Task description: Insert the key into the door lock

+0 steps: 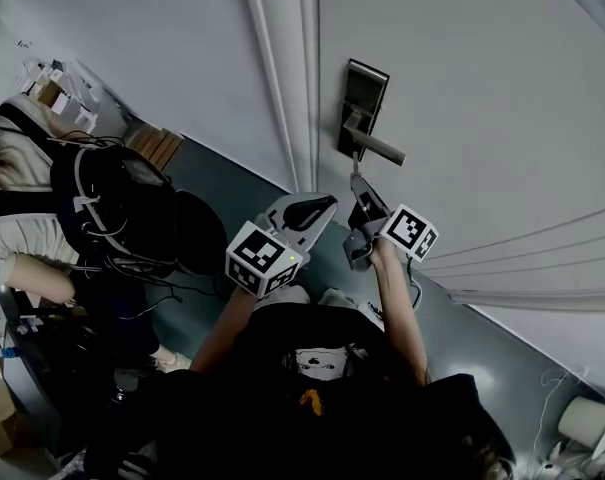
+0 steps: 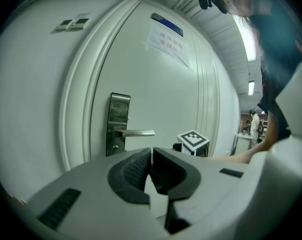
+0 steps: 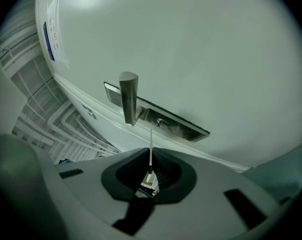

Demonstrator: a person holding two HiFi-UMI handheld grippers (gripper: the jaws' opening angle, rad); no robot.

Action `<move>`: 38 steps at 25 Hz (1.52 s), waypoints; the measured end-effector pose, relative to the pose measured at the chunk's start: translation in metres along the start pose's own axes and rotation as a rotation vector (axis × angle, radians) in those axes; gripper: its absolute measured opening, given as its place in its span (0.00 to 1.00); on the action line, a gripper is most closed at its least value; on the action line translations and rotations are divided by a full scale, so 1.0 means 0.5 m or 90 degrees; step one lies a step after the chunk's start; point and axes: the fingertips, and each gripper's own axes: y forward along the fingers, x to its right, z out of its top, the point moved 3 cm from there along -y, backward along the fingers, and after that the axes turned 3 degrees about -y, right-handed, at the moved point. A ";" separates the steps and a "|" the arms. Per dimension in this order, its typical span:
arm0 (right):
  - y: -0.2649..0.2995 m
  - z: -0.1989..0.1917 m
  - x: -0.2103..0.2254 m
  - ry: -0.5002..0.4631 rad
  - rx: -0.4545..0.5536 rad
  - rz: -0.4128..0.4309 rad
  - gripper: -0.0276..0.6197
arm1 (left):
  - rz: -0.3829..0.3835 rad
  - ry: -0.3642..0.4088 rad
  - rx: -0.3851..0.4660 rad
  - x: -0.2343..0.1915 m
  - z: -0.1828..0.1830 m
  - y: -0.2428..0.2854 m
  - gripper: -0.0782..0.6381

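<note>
Right gripper (image 3: 151,156): jaws are clamped on the head of the key (image 3: 151,143), and the thin blade is pointed out along the jaws. The blade tip is seen just short of the lock plate (image 3: 180,126), beside the keyhole (image 3: 161,122) and below the lever handle (image 3: 129,98); the key is not seated.

Left gripper (image 2: 151,151): jaws are brought together, with nothing held between them. It is kept back from the door (image 2: 155,99).

Shown only in the left gripper view: the lock plate (image 2: 119,124) face-on with its handle (image 2: 137,133), the right gripper's marker cube (image 2: 193,139), and a paper sign (image 2: 166,40) on the upper door.

Shown only in the head view: both grippers side by side, right gripper (image 1: 358,186) up under the handle (image 1: 378,147), left gripper (image 1: 325,205) lower and to its left, and another person (image 1: 42,208) bent over at far left.
</note>
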 end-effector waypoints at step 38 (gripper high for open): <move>0.137 0.021 0.053 0.126 0.144 0.031 0.08 | -0.041 0.047 0.013 -0.090 -0.057 -0.006 0.13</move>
